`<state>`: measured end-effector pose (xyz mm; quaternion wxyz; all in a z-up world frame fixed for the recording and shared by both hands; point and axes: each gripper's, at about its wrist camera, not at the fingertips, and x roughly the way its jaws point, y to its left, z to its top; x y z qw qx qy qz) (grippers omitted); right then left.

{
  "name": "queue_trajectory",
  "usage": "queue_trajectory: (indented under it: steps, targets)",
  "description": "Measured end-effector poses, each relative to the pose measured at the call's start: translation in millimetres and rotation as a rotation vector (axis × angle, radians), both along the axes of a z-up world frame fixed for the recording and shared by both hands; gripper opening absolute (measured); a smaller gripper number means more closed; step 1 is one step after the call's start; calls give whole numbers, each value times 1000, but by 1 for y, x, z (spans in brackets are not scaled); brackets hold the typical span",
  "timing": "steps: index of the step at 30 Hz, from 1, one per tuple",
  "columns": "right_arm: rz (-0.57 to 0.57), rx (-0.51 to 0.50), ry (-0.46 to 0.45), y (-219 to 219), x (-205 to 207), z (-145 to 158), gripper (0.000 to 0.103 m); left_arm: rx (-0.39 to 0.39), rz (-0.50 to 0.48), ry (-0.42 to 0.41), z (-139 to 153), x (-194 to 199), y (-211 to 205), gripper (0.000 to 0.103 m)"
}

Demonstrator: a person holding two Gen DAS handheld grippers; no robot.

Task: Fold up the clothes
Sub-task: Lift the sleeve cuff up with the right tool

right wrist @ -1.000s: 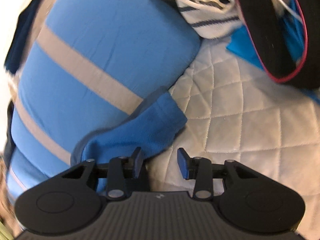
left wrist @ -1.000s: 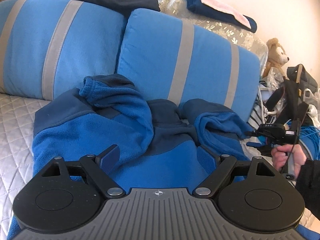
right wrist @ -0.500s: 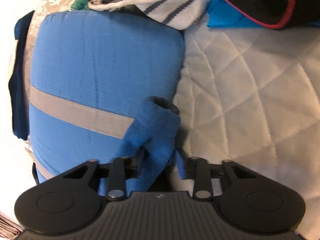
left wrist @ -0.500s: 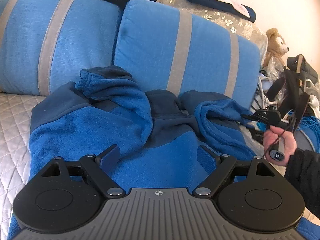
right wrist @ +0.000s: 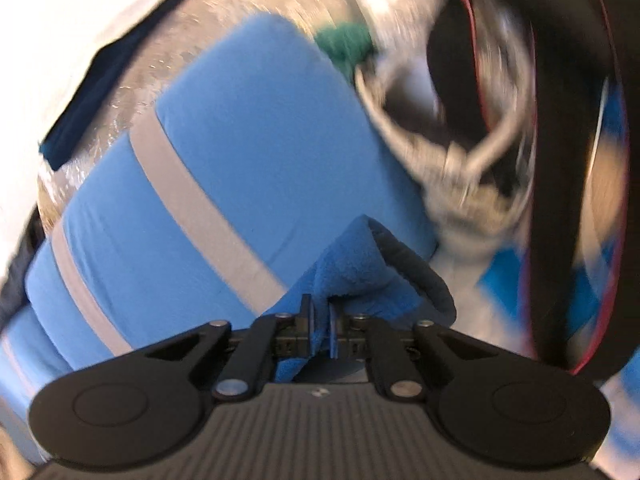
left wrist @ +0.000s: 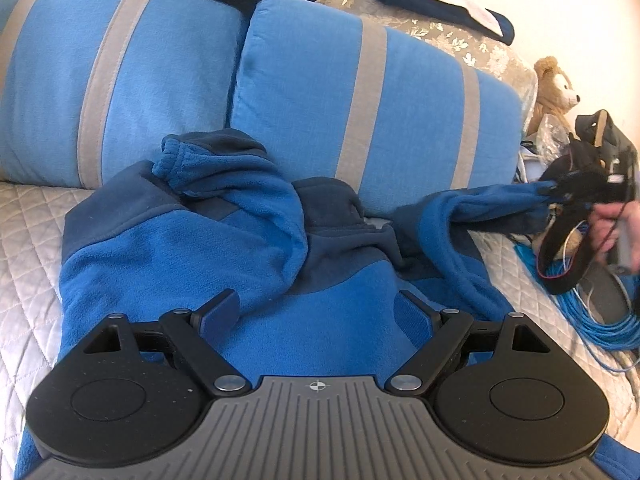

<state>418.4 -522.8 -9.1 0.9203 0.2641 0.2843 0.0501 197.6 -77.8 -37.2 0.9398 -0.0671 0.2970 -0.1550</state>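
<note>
- A blue fleece jacket (left wrist: 224, 256) is lying spread across the quilted bed cover (left wrist: 28, 240), its collar pointing toward the two blue pillows with grey stripes (left wrist: 360, 112) at twelve o'clock.
- The left gripper (left wrist: 316, 312) is hovering over the jacket's body with its jaws standing wide apart, gripping nothing.
- The right gripper (right wrist: 319, 320) is pinching the jacket's right sleeve cuff (right wrist: 360, 264), jaws pressed together on the fleece.
- In the left wrist view that sleeve (left wrist: 480, 204) is stretching out toward three o'clock, lifted off the cover.
</note>
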Motion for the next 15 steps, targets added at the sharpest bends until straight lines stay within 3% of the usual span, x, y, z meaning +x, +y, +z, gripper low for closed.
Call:
queue_trajectory:
  steps: [5, 6, 9, 11, 15]
  targets:
    - [-61, -183, 10, -40, -12, 49, 7, -15, 4, -5, 2, -1, 3, 85]
    - [-74, -222, 12, -48, -15, 58, 7, 7, 20, -31, 5, -4, 2, 85]
    - [-112, -338, 12, -68, -23, 85, 7, 115, 70, -214, 17, -25, -6, 85]
    - [-128, -437, 0, -73, -30, 102, 7, 127, 14, -311, 22, -36, -10, 85]
    - [-66, -655, -75, -50, -48, 127, 7, 124, -88, -325, 23, -40, -19, 86]
